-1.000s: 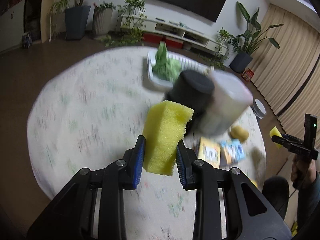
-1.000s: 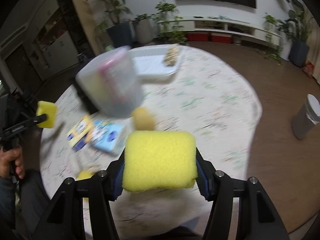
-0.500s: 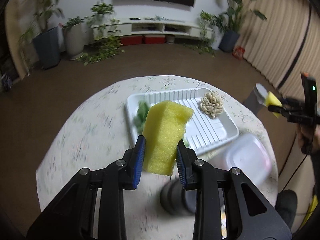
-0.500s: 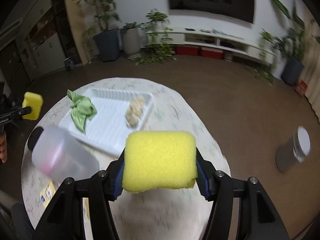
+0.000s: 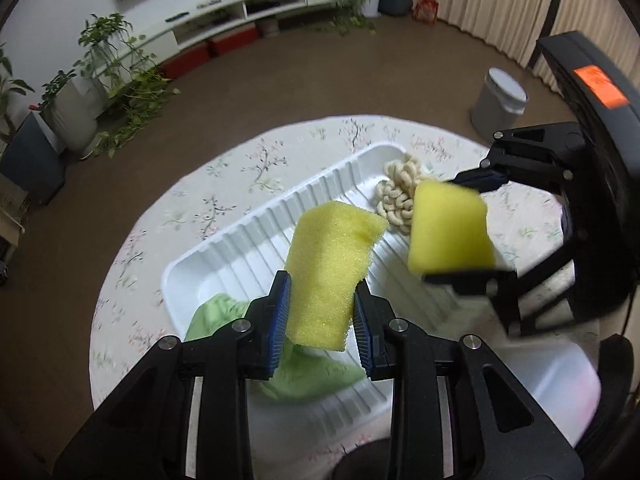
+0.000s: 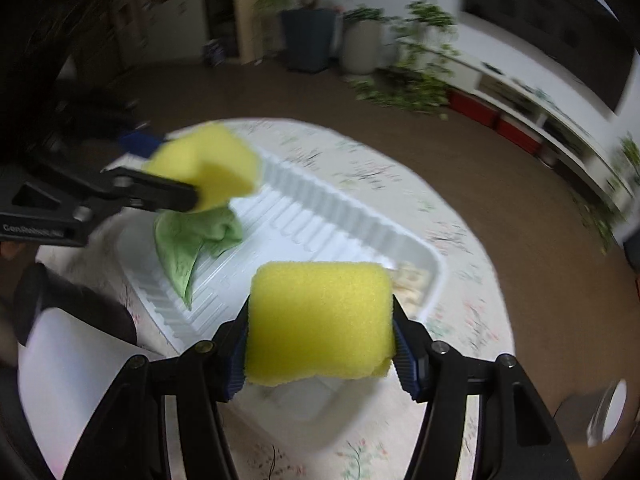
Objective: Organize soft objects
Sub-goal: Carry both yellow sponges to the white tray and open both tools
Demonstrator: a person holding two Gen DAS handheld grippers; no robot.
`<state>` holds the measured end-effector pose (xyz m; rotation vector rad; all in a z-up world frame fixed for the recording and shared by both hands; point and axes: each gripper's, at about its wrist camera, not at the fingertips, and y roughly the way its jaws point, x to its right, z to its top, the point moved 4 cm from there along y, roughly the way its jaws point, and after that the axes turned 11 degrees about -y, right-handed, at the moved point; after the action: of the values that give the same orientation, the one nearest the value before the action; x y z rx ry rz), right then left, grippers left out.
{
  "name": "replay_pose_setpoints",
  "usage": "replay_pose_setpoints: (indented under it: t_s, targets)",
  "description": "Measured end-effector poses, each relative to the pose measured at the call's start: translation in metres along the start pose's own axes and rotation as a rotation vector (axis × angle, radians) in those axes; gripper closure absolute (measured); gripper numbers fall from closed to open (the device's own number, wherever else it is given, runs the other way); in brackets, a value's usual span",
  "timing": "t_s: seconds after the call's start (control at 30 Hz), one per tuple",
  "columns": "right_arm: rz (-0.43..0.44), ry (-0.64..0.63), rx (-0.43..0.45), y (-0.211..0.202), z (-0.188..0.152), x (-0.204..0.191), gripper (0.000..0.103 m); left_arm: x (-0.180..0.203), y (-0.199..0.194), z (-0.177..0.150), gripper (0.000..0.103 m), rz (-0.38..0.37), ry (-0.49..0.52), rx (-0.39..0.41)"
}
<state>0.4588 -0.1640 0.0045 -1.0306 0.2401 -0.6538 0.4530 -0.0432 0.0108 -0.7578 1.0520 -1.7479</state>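
Note:
My left gripper point(image 5: 322, 312) is shut on a yellow sponge point(image 5: 332, 268), squeezed narrow, above the ribbed white tray point(image 5: 248, 240). My right gripper point(image 6: 320, 344) is shut on a second yellow sponge point(image 6: 318, 326), held by its wide sides over the tray's point(image 6: 360, 224) near end. Each view shows the other gripper: the right one point(image 5: 464, 232) with its sponge point(image 5: 448, 232) hangs beside the cream knotted piece point(image 5: 398, 196); the left one point(image 6: 176, 176) with its sponge point(image 6: 208, 168) hangs over the green cloth point(image 6: 188, 240). The green cloth point(image 5: 304, 372) lies in the tray below my left fingers.
The round table wears a floral cloth point(image 5: 240, 168). A clear plastic container with a black lid point(image 6: 72, 344) lies near the tray's left end, also blurred in the left wrist view as a container point(image 5: 560, 384). A grey bin point(image 5: 500, 100) stands on the floor beyond.
Both grippers swept in over the white tray, still holding their sponges. They now hang close together above it, and the container and packets have slid out toward the frame edges.

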Motion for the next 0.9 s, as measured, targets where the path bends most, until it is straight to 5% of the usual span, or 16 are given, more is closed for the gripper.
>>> replay_pose_setpoints:
  t_s: [0.33,0.47,0.9]
  targets:
    - [0.067,-0.099,-0.076,0.043,-0.003,-0.020,0.040,0.004,0.039,-0.004,0.069,0.044,0.020,-0.071]
    - [0.065,-0.111,-0.090,0.050,-0.010,-0.024,0.038,0.001,0.039,-0.005,0.035,0.065,0.015,-0.062]
    - [0.037,-0.071,-0.022,0.024,-0.018,-0.022,0.025,-0.015,0.008,-0.001,0.026,0.084,-0.023,0.028]
